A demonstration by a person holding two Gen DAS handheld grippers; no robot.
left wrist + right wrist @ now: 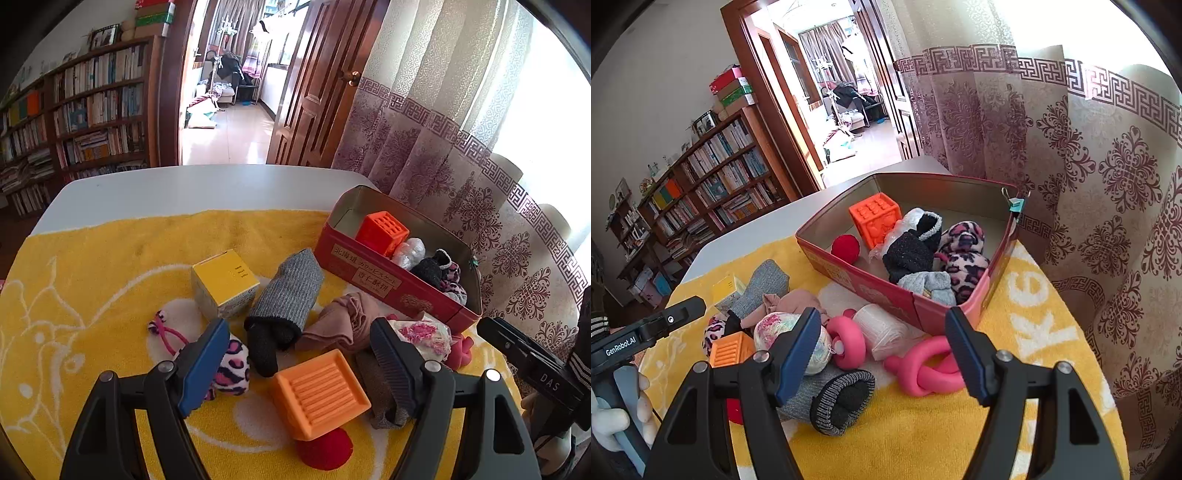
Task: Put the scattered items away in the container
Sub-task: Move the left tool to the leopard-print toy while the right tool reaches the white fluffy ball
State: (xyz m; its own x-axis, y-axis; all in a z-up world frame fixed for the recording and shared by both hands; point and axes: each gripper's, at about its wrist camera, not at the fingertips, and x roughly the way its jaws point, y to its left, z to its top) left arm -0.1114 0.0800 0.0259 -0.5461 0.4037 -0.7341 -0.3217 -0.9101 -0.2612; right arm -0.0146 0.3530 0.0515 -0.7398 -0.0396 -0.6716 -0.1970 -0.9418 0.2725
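A red tin (388, 284) stands on the yellow towel at the right; it holds an orange cube (873, 221), a red ball (845, 248), and black, grey and leopard socks (964, 258). My left gripper (299, 365) is open above an orange ribbed block (321, 391), touching nothing. A leopard sock (232, 365) lies by its left finger and a grey-brown sock (376, 387) by its right. My right gripper (882, 350) is open over a pink knotted toy (923, 369) and a white roll (882, 328), in front of the tin (886, 291).
Loose on the towel (92, 295) are a yellow box (221, 280), a grey sock roll (288, 291), a pinkish cloth (340, 321), a red ball (325, 450), a pink ring (846, 343) and a grey-black sock (834, 402). A curtain (1089, 184) hangs right behind the tin.
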